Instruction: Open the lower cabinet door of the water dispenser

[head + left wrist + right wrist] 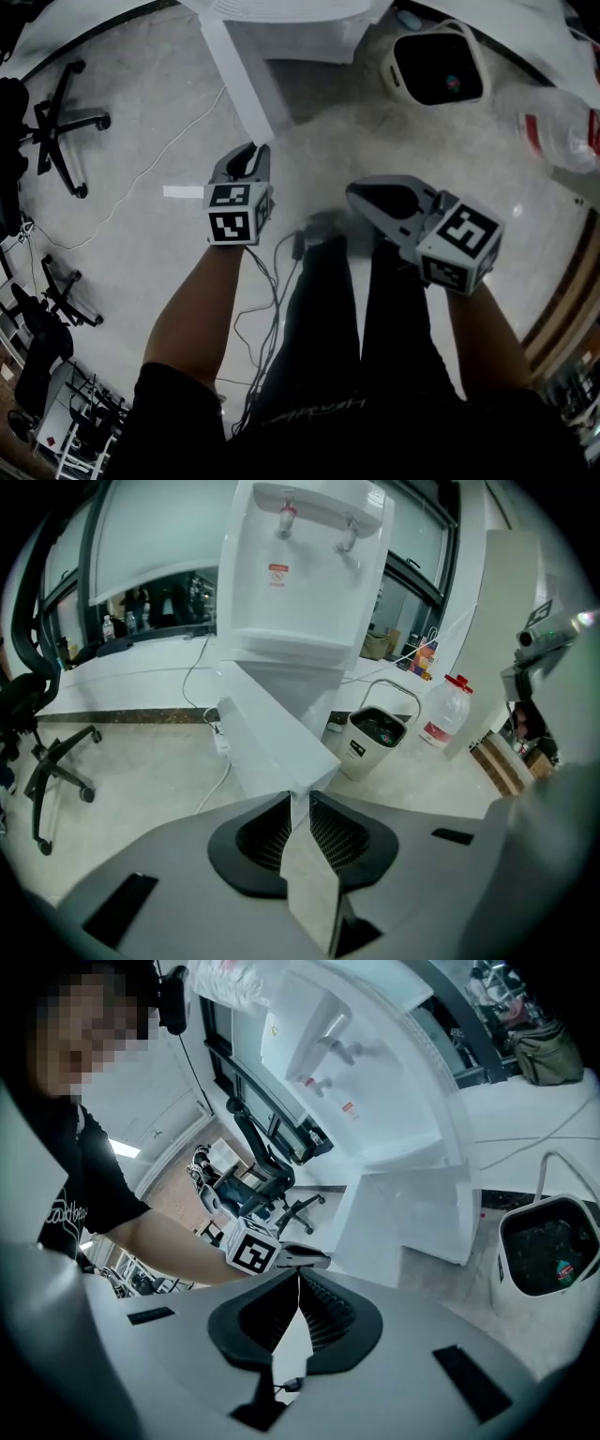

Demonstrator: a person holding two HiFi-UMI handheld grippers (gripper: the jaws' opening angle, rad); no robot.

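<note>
The white water dispenser point(300, 574) stands straight ahead of me, and its lower cabinet door point(272, 742) is swung out towards me. My left gripper point(298, 803) is shut on that door's free edge, which runs between the two pads. In the head view the door point(239, 80) shows as a narrow white panel leading to the left gripper point(258, 150). My right gripper point(361, 197) hangs to the right of it over the floor, shut with nothing in it point(298, 1279). From the right gripper view, the dispenser point(375, 1082), the open door point(375, 1222) and the left gripper point(300, 1257) are all visible.
A white bin point(436, 66) with a dark inside and a wire handle stands right of the dispenser, with a clear water bottle point(445, 710) beyond it. An office chair point(61, 122) is on the left. Cables point(272, 281) trail over the floor by my legs.
</note>
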